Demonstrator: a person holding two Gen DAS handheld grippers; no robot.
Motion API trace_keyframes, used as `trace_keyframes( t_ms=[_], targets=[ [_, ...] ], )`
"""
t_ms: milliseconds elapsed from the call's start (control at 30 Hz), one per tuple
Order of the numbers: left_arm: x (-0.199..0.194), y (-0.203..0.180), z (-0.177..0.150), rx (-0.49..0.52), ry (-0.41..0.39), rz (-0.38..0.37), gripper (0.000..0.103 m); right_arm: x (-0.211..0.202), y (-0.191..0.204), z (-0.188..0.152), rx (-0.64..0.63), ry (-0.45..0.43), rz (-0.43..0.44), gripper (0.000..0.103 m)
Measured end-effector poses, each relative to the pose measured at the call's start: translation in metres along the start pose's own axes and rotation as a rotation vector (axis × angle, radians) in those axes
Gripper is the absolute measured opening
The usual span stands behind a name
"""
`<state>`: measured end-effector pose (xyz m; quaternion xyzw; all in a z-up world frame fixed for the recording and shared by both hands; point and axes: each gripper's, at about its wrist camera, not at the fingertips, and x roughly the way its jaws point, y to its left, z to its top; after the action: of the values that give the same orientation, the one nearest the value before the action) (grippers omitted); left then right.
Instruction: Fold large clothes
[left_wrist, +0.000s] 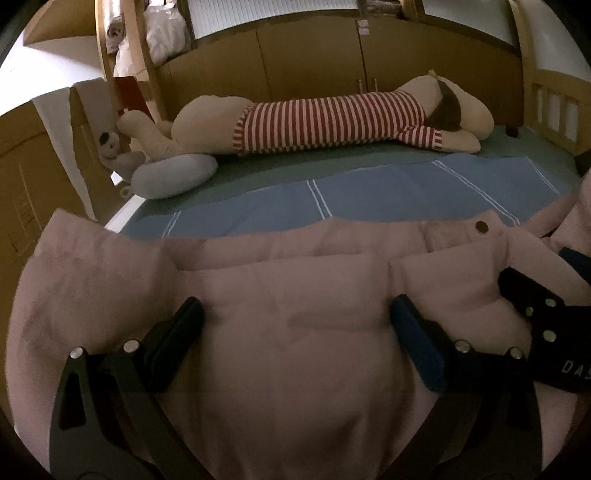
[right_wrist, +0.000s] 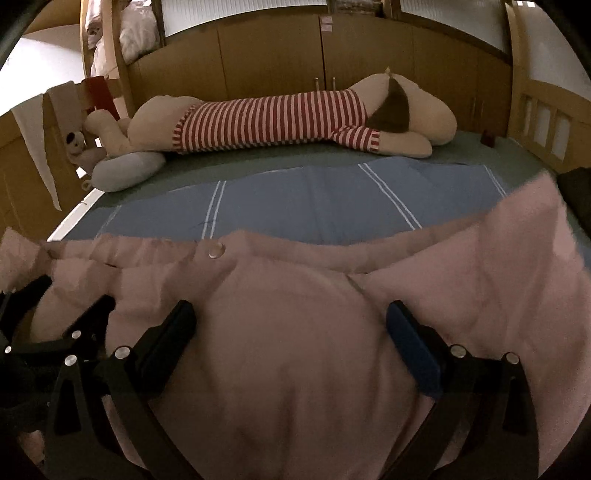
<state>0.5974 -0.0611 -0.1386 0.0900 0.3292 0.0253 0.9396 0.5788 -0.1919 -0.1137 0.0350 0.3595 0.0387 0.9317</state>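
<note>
Pink padded coat (left_wrist: 288, 302) lies on the bed (right_wrist: 332, 155) over a blue striped sheet (left_wrist: 369, 192), its long axis running side to side, its snap-button (left_wrist: 481, 226) edge toward the striped plush toy (left_wrist: 332, 122). Left gripper (left_wrist: 295, 332) and right gripper (right_wrist: 291, 332) both have their jaws spread wide, gripping nothing, coat fabric beneath them. Letters "DAS" (left_wrist: 574, 366) show on the right gripper's body.

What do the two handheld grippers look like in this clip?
Both grippers, left gripper and right gripper, have black angular frames with silver round bolts. Each has one black finger and one blue-padded finger. White letters "DAS" mark the right gripper's body in the left wrist view.
</note>
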Motion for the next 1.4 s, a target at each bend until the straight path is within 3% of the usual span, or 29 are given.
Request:
trace_keyframes(
  t_ms=[133,200,333,433,500,567,700,900,967,1033,1067,1133,1233,1400],
  targets=[
    [0.001,0.003,0.003,-0.005,0.004,-0.019,0.101,0.004,0.000,-0.005,0.002,0.005,-0.006,0.102],
    [-0.018,0.022,0.009,-0.027,-0.002,-0.053,0.101,0.000,0.000,-0.004,0.003,0.006,-0.003,0.102],
    [-0.064,0.069,0.007,-0.062,-0.107,0.022,0.101,-0.041,-0.022,0.002,0.039,-0.075,0.023,0.102],
    [-0.040,0.099,-0.011,-0.103,-0.013,0.050,0.101,-0.066,-0.052,0.003,0.042,-0.121,-0.033,0.102],
    [-0.022,0.111,-0.023,-0.166,0.018,0.003,0.101,-0.057,-0.077,-0.003,0.074,-0.091,-0.089,0.102],
    [-0.019,0.108,-0.027,-0.175,-0.016,0.016,0.101,-0.039,-0.095,-0.013,0.117,-0.056,-0.092,0.102],
    [-0.010,0.097,-0.030,-0.160,-0.055,0.062,0.101,-0.021,-0.087,-0.021,0.106,-0.068,-0.107,0.102],
    [-0.014,0.107,-0.026,-0.170,-0.043,0.036,0.101,-0.006,-0.096,-0.026,0.159,-0.055,-0.051,0.102],
    [-0.042,0.115,-0.024,-0.169,-0.073,0.038,0.101,-0.016,-0.098,-0.020,0.164,-0.058,-0.032,0.102],
    [-0.085,0.125,-0.025,-0.187,-0.153,-0.016,0.101,-0.050,-0.102,-0.017,0.179,-0.173,-0.070,0.102],
    [-0.109,0.130,-0.029,-0.190,-0.183,-0.024,0.101,-0.080,-0.107,-0.018,0.222,-0.274,-0.067,0.102],
    [-0.156,0.136,-0.041,-0.189,-0.197,-0.042,0.101,-0.125,-0.115,-0.025,0.283,-0.335,-0.003,0.102],
    [-0.224,0.139,-0.072,-0.173,-0.155,-0.098,0.101,-0.195,-0.120,-0.051,0.278,-0.305,0.027,0.102],
    [-0.329,0.139,-0.133,-0.198,-0.172,-0.074,0.101,-0.287,-0.114,-0.112,0.223,-0.186,0.083,0.102]
  ],
)
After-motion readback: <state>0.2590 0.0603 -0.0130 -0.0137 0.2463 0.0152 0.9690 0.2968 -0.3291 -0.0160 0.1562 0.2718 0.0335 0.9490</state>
